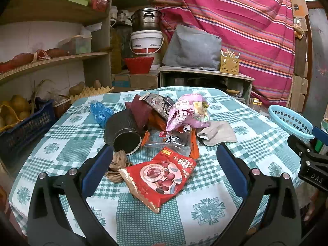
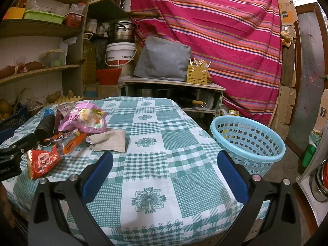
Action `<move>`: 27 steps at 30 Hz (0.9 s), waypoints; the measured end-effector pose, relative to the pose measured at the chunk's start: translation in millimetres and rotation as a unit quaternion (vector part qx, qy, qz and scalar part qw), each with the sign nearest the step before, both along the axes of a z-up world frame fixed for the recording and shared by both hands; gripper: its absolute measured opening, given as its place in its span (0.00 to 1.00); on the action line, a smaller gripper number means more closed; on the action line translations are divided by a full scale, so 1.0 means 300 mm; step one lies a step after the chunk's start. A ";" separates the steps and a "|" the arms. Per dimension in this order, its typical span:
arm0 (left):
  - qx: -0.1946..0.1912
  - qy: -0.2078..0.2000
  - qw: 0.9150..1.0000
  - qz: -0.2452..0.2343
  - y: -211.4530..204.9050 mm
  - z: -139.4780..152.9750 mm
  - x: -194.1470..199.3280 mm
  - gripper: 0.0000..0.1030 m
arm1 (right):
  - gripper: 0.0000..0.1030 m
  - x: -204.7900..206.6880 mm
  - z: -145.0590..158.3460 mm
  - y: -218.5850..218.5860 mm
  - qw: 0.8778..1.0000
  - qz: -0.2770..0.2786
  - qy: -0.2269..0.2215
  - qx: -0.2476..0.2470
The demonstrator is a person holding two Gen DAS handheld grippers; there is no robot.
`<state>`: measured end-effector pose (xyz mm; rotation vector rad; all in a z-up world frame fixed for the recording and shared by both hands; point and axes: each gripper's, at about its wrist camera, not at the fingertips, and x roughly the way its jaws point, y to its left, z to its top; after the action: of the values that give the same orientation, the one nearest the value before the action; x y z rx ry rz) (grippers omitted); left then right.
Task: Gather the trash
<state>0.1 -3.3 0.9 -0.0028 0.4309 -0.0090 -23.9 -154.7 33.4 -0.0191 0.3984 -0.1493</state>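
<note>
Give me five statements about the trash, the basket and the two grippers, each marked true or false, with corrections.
1. The left gripper is open, holding nothing. True.
2. The light blue basket sits on the table. False: it stands beside the table, off its right edge.
3. The red snack bag lies nearest the left gripper. True.
4. The right gripper is shut on the pink bag. False: it is open, apart from the pile.
5. The black cup stands upright. False: it lies on its side.
</note>
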 end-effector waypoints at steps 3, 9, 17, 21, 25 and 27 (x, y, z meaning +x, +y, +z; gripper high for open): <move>0.000 0.000 1.000 0.000 0.000 -0.001 0.000 0.95 | 0.96 0.000 0.000 0.000 1.000 0.000 0.000 0.000; 0.001 0.000 1.000 0.000 -0.001 -0.001 0.002 0.95 | 0.96 0.010 -0.009 0.000 1.000 0.000 0.001 0.000; 0.000 0.001 1.000 0.000 -0.001 -0.001 0.003 0.95 | 0.96 0.009 -0.008 0.002 1.000 0.000 0.001 0.000; 0.001 0.000 1.000 0.000 0.001 -0.003 0.003 0.95 | 0.96 0.008 -0.010 -0.002 1.000 -0.001 0.001 0.000; 0.004 -0.001 1.000 0.002 0.027 -0.021 -0.003 0.95 | 0.96 0.009 -0.011 -0.001 1.000 0.000 0.001 -0.001; 0.003 -0.001 1.000 0.002 0.027 -0.020 -0.001 0.95 | 0.96 0.009 -0.010 0.001 1.000 -0.001 0.002 -0.001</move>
<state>-0.3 4.7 -5.2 0.0026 0.4292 -0.0046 -21.3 -154.4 30.4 -0.0204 0.4019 -0.1511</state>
